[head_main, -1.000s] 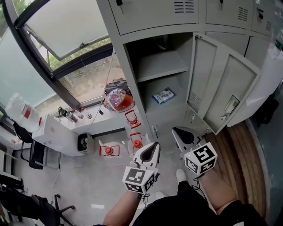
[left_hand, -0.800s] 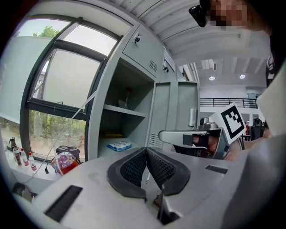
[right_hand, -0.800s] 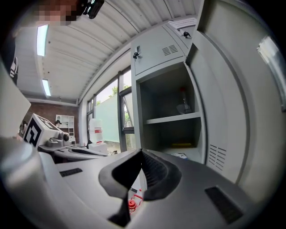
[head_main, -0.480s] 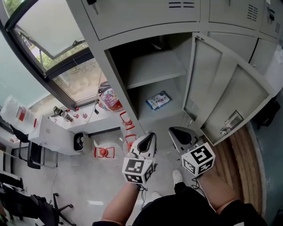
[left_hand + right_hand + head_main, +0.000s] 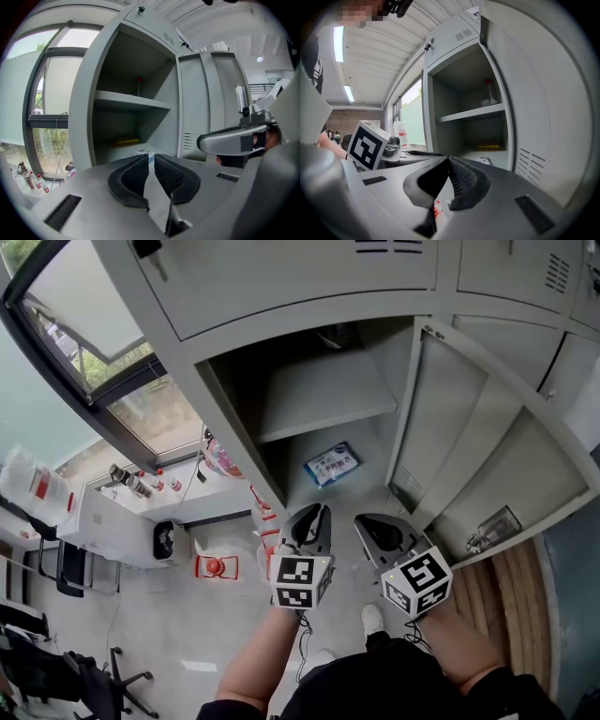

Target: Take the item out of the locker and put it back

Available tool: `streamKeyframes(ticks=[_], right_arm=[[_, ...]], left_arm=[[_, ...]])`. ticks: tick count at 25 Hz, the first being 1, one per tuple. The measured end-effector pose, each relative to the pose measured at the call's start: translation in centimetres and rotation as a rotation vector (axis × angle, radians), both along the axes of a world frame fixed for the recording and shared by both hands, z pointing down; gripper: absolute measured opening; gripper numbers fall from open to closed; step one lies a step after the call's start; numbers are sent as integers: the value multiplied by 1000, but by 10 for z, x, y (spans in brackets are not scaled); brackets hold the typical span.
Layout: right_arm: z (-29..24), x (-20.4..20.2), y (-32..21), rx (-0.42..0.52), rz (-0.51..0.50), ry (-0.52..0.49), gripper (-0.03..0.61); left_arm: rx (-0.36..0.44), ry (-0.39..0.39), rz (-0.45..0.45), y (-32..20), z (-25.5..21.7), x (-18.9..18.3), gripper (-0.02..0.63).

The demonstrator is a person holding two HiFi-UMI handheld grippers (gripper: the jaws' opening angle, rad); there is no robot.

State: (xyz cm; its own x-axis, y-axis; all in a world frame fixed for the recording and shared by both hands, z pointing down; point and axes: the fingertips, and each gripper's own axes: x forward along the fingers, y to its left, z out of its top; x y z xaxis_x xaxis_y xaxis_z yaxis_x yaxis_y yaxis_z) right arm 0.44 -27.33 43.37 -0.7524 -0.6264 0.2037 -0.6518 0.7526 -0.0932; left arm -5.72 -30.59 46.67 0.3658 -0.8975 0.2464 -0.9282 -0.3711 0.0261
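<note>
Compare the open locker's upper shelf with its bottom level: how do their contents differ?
The upper shelf carries what looks like a red-capped bottle at its back; the bottom level holds a blue-and-white packet near its front and a yellow item at its back. The upper shelf's front is bare; the bottom level's is not. Both are grey metal.

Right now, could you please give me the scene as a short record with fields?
locker: door open
packet: blue and white, flat on the lower compartment floor, under the shelf
left gripper: fingers together, empty, in front of the locker
right gripper: fingers together, empty, in front of the locker
</note>
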Motion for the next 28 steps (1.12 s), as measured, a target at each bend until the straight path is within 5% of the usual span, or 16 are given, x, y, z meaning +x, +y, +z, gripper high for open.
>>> streamKeyframes(ticks=[4, 6, 14, 28], right_arm=[[5, 4, -10, -5, 8, 8, 52], [8, 6, -15, -4, 18, 19, 52], [23, 15, -25, -39, 39, 27, 52], [30, 22, -22, -67, 34, 26, 52]], left_arm=[[-19, -83, -18, -23, 9, 2, 24], [-26, -122, -27, -33, 13, 4, 109], [-101, -227, -64, -75, 35, 4, 184], [-225, -282, -86, -99, 66, -1, 196]])
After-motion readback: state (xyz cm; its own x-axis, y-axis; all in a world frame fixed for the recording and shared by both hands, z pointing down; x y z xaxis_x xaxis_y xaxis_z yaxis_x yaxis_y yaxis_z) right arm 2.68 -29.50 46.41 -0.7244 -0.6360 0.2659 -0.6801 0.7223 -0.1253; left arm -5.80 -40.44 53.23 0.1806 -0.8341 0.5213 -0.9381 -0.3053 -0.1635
